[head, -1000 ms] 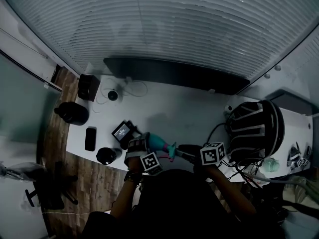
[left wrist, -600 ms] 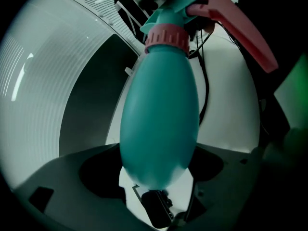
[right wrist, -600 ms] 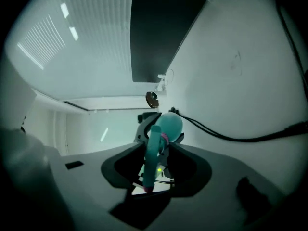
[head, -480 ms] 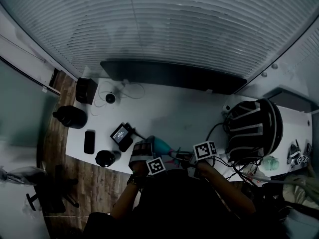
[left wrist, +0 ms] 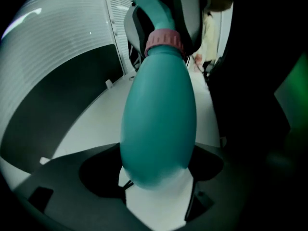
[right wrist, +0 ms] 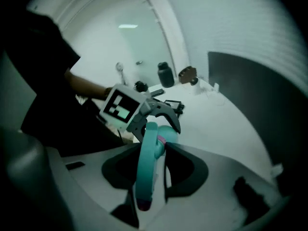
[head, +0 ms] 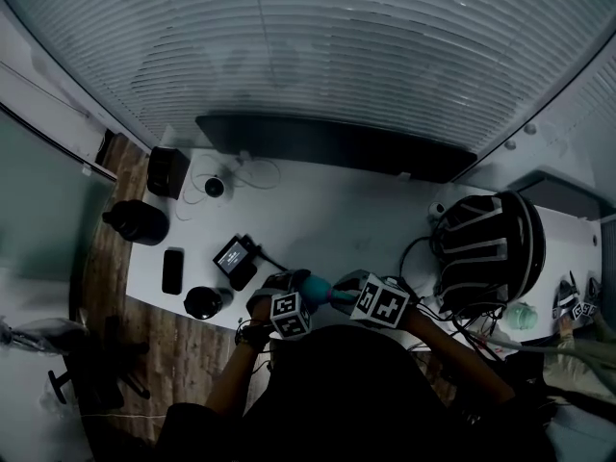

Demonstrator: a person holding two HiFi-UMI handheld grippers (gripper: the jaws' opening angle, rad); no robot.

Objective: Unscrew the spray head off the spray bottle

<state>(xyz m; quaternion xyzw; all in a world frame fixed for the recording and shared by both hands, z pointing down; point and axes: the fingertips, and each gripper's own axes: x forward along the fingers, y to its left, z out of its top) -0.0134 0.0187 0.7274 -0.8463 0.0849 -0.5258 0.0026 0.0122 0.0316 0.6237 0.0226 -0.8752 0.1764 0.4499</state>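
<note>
A teal spray bottle (head: 317, 285) is held level above the white desk's (head: 346, 215) near edge, between my two grippers. My left gripper (head: 291, 285) is shut on the bottle's rounded body (left wrist: 159, 114), its base deep between the jaws. A pink collar (left wrist: 164, 40) joins the body to the teal spray head (left wrist: 155, 9). My right gripper (head: 344, 293) faces the left one, and its jaws are closing on the spray head (right wrist: 146, 170), which lies lengthwise between them, with the collar (right wrist: 161, 139) at their tips.
A black striped helmet (head: 491, 248) with cables sits at the desk's right. On the left lie a phone (head: 174, 269), a small screen device (head: 234, 254), a round black object (head: 204, 302), a black jug (head: 138, 221) and a black box (head: 167, 171). A long dark panel (head: 337, 147) runs along the back.
The right gripper has moved left along the bottle and turned, so it now sits close against the left gripper. The left gripper has kept its hold on the bottle.
</note>
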